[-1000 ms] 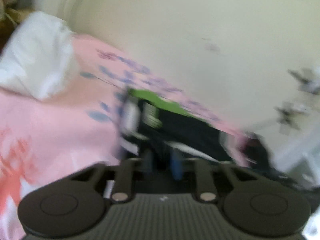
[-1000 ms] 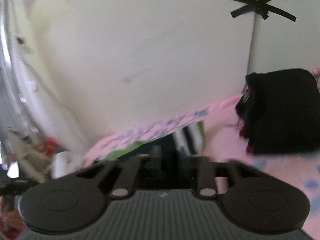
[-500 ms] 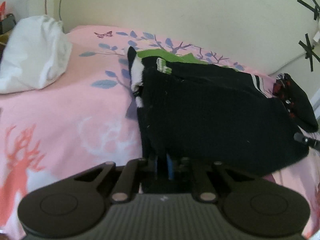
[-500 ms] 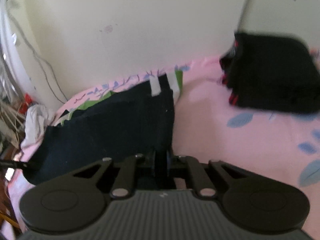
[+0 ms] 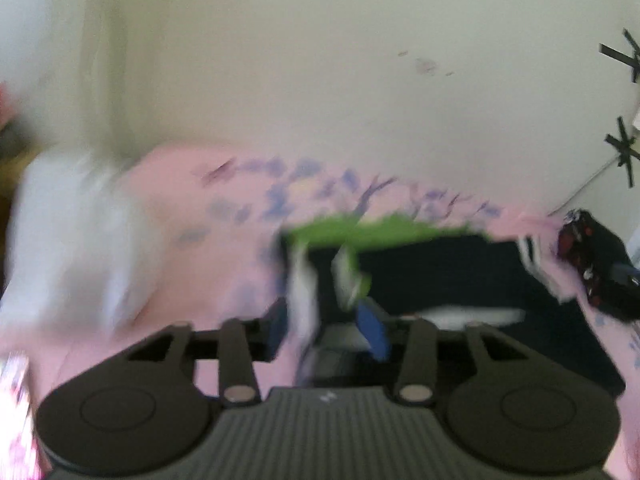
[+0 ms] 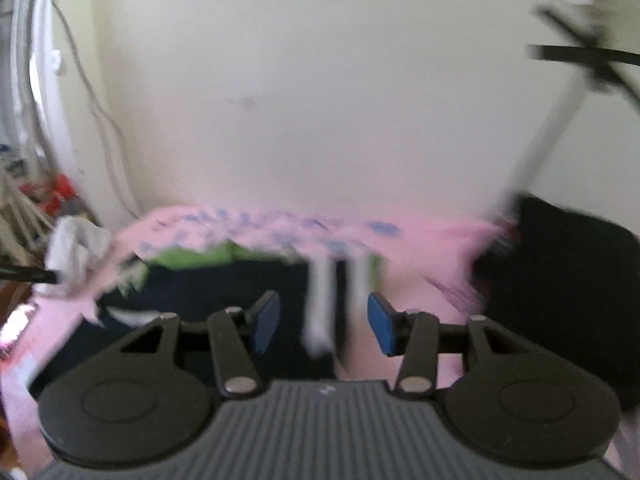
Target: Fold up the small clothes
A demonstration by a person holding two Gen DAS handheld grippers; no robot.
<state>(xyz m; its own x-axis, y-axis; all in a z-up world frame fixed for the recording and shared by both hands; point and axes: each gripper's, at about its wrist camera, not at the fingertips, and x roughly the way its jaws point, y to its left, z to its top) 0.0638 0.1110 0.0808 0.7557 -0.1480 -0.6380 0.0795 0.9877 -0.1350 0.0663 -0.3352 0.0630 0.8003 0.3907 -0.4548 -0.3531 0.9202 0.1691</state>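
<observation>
A small black garment [image 5: 448,276] with a green edge and white stripes lies on the pink bedsheet [image 5: 192,240]. It also shows in the right wrist view [image 6: 224,292], where its white striped edge [image 6: 324,304] sits between the fingers. My left gripper [image 5: 326,328] is open, its blue pads apart over the garment's striped near corner. My right gripper [image 6: 320,324] is open, its pads either side of the striped edge without gripping it. Both views are motion-blurred.
A white bundle [image 5: 68,240] lies at the left of the bed. A folded black item with red trim [image 5: 592,256] lies at the right; it shows in the right wrist view [image 6: 568,288] too. A cream wall [image 5: 320,80] stands close behind the bed.
Both grippers were shut on the black garment's near edge half a second ago; both have opened and let it go. The garment now lies on the sheet, and both cameras have tilted upward.
</observation>
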